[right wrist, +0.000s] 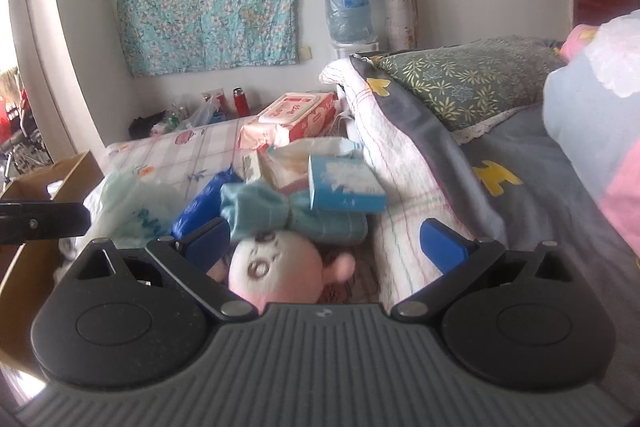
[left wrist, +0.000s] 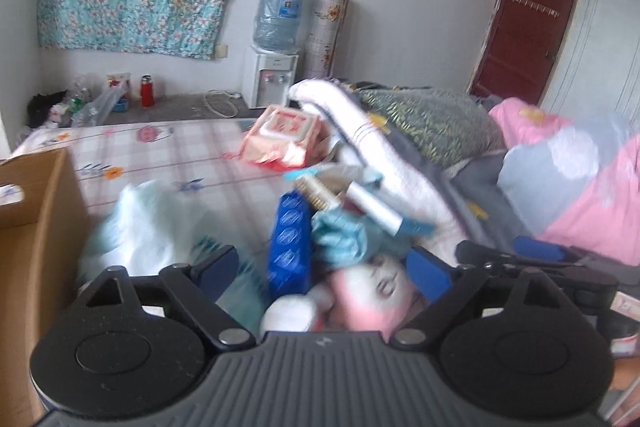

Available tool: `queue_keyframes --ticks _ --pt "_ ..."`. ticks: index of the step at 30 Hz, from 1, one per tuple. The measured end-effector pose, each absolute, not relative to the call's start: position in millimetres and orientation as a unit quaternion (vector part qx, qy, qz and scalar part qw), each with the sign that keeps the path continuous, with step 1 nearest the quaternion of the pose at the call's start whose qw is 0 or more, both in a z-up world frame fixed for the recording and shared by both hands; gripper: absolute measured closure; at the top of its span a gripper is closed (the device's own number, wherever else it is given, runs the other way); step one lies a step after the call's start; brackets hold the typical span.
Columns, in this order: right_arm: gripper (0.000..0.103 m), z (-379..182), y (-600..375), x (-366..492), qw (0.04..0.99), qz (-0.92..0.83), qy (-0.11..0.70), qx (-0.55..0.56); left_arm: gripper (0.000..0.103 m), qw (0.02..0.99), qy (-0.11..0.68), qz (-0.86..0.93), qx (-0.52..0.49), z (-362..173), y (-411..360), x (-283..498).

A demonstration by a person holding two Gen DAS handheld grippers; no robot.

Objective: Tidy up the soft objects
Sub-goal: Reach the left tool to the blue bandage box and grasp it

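both grippers over the pile, nothing picked yet

left wrist view: the left gripper [left wrist: 322,267] hangs over a heap of soft things on the bed [left wrist: 160,147], its jaws spread wide. between them, not pinched, lie a pink doll [left wrist: 372,291], a teal cloth [left wrist: 344,235] and a blue pack [left wrist: 290,243]. a brush [left wrist: 320,193] and a pale tube [left wrist: 372,207] lie on top, though the blur makes them hard to name. a pale plastic bag [left wrist: 144,223] sits left of the heap, and a red wipes pack [left wrist: 286,137] lies farther back. at the left edge stands a box [left wrist: 36,227]; only its brown wall and a slice of the inside show, so i cannot tell what is in it.

right wrist view: the right gripper [right wrist: 326,247] also has its jaws spread, with nothing gripped. the doll [right wrist: 276,267] lies just beside the left finger, face up, and whether it touches i cannot tell. the teal cloth [right wrist: 280,213] is behind it, with a small blue carton [right wrist: 344,183] leaning on the quilt [right wrist: 400,155]. the box [right wrist: 60,179] is far left, its contents hidden.

i judge this the reach-and-choose step: no item is lifted. the next move wants one gripper lowered around the doll or cloth, closing gently, then a carry to the box, likely the sorting spot.
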State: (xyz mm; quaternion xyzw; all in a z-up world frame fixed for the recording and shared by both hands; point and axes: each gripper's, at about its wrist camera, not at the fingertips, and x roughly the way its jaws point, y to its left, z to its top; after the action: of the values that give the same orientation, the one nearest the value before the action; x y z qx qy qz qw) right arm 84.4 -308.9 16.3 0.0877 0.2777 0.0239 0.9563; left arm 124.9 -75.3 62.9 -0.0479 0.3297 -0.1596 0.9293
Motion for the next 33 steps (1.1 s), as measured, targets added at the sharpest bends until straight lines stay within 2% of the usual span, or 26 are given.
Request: queue_keyframes --ticks 1,5,8,10,11,13,16,25,33 --pt "0.004 19.4 -315.4 95.2 0.955 0.027 0.281 0.093 0.015 0.929 0.328 -0.164 -0.053 64.2 -79.7 133.0" --pt "0.011 30.5 -348.8 144.2 0.943 0.038 0.302 0.133 0.032 0.923 0.332 -0.186 -0.058 63.2 -105.6 168.5" --pt "0.025 24.8 -372.4 190.6 0.921 0.044 0.344 0.178 0.046 0.908 0.360 -0.211 -0.031 52.4 -131.6 195.8" --pt "0.040 13.7 -384.9 219.4 0.901 0.048 0.377 0.210 0.052 0.893 0.386 -0.229 -0.022 43.1 -147.0 214.8" --pt "0.042 6.5 -388.1 229.7 0.892 0.052 0.389 0.223 0.057 0.885 0.401 -0.234 -0.024 37.4 -153.8 225.1" --pt "0.051 -8.4 -394.1 249.6 0.875 0.052 0.413 0.249 0.059 0.873 0.424 -0.241 -0.023 27.4 -165.6 244.9" --pt "0.054 -28.9 -401.1 270.1 0.856 0.048 0.433 0.279 0.059 0.857 0.457 -0.238 -0.029 11.8 -176.2 272.3" --pt "0.057 -67.4 -406.9 298.8 0.824 0.062 0.460 0.325 0.059 0.812 0.537 -0.223 -0.048 -30.6 -194.0 325.7" --pt "0.057 -81.3 -399.5 299.6 0.801 0.085 0.478 0.350 0.060 0.816 0.535 -0.214 -0.038 -35.7 -201.9 329.3"
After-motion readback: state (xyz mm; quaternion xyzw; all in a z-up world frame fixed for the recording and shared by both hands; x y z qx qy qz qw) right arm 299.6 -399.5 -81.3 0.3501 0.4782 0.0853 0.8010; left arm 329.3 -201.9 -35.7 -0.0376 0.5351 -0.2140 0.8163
